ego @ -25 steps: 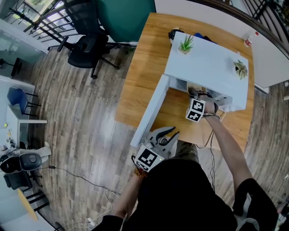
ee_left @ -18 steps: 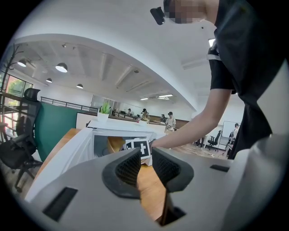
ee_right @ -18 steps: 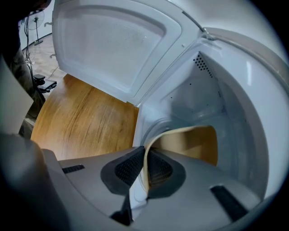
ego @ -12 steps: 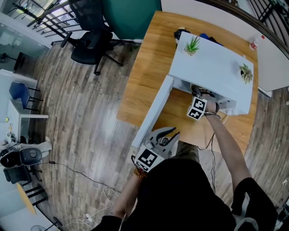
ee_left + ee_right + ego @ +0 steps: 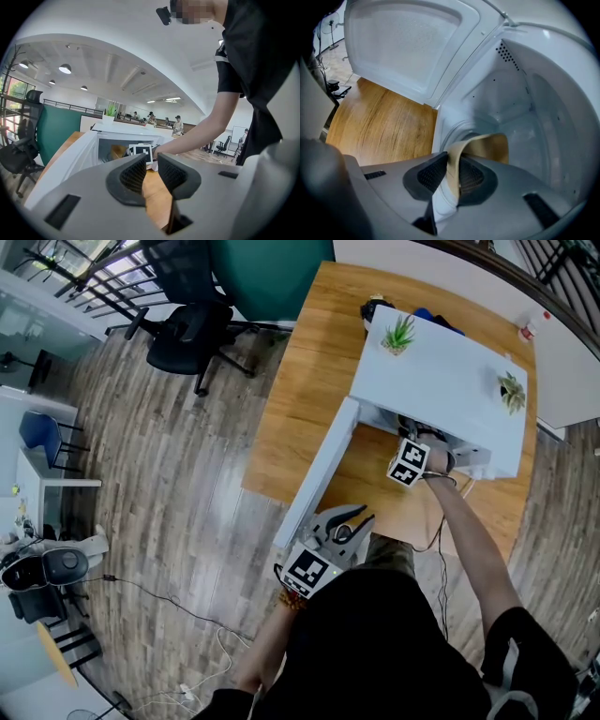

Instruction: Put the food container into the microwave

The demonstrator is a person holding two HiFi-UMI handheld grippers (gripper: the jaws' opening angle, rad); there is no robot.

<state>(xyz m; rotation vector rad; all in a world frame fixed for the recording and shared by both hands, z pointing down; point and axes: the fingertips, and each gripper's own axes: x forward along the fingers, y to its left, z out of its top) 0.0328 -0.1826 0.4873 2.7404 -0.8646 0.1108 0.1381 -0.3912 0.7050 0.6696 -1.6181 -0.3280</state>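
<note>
An open office with a wood-plank floor [image 5: 169,474] lies around a wooden table [image 5: 281,418]. On the table stands a white microwave [image 5: 441,381] with two small potted plants [image 5: 398,332] on its top. Its door [image 5: 314,474] is swung wide open, to the left of the right gripper's jaws.

The step in hand is, I judge, the release of the food container [image 5: 483,145] inside the oven. The right gripper [image 5: 452,171] reaches into the white cavity, and the thin beige wall of the container stands between its two pads. The rest of the container lies just beyond the fingertips, low in the cavity. These jaws have just been opening, and a slit shows at the left pad, so the grip looks loosened and not pressing. What the container holds I cannot tell; only its beige inner side shows. Beside it the cavity seems to hold nothing else.

The left gripper [image 5: 151,171] is near the person's body, with its jaws a little apart and empty. The open microwave is well ahead of its tips.

The next move calls for drawing the right jaws back off the wall without dragging the container, and then closing the door.
</note>
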